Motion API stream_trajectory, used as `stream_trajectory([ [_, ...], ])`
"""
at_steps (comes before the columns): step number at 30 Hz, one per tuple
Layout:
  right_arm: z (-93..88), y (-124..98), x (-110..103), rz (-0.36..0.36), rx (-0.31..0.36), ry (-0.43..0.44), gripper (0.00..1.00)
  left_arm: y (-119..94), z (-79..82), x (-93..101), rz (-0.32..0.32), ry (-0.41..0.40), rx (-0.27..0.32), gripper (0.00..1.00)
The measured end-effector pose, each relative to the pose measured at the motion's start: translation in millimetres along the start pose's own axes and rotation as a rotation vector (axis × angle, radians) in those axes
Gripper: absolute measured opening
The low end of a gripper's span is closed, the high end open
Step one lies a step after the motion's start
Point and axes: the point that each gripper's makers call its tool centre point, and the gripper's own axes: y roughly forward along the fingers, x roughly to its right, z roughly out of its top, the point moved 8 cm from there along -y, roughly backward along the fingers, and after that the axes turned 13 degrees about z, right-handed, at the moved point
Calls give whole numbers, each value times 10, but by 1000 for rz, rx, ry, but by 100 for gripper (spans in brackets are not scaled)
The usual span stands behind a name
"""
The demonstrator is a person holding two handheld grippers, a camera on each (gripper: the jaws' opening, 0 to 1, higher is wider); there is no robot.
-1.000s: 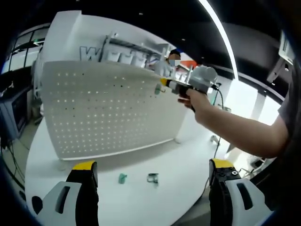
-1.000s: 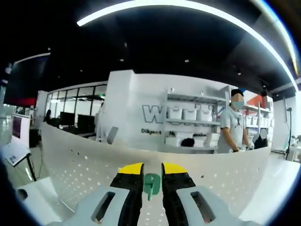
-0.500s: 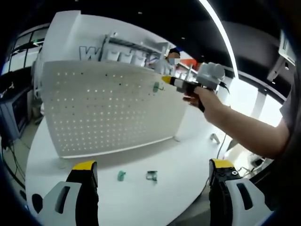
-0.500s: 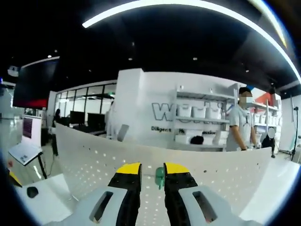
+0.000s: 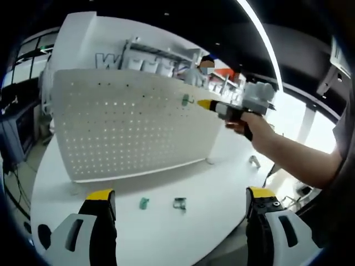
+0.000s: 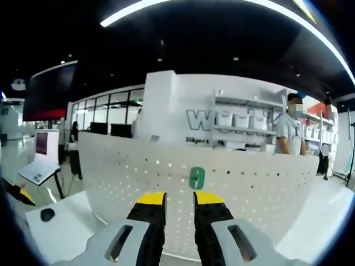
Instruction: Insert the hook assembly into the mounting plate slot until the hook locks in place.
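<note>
The white pegboard mounting plate (image 5: 127, 127) stands upright on the round white table (image 5: 216, 183). A green hook (image 5: 185, 100) hangs on the plate near its upper right, seen straight ahead as the green hook (image 6: 196, 178) on the mounting plate (image 6: 249, 194) in the right gripper view. My right gripper (image 6: 179, 198) sits a little back from the hook, jaws slightly apart with nothing between them. It enters the left gripper view as the right gripper (image 5: 206, 104), held by a hand. My left gripper (image 5: 180, 195) stands wide open over the table's near edge.
Two loose green hooks (image 5: 144, 203) (image 5: 178, 204) lie on the table in front of the plate. A small part (image 5: 253, 162) lies at the table's right. A person (image 6: 289, 133) stands by shelves behind the plate. A laptop (image 6: 37, 169) is at left.
The right gripper let go of the green hook and drew back from the plate; the hook stays hanging on the board. The left gripper has held still.
</note>
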Motion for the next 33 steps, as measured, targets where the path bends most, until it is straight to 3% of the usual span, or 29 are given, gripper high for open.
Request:
stream_trajectory([
  [8,-362,-231,-67,7,-85,22,19,2,-20,43,-8,5,-3,99],
  [23,-1002,-741,-474,100,-236,51,20,-10,-74,47,-5,3,-14,99],
  [33,-1207,-986,-575,119,-291,72,21,-23,-92,69,-6,11,-21,99],
])
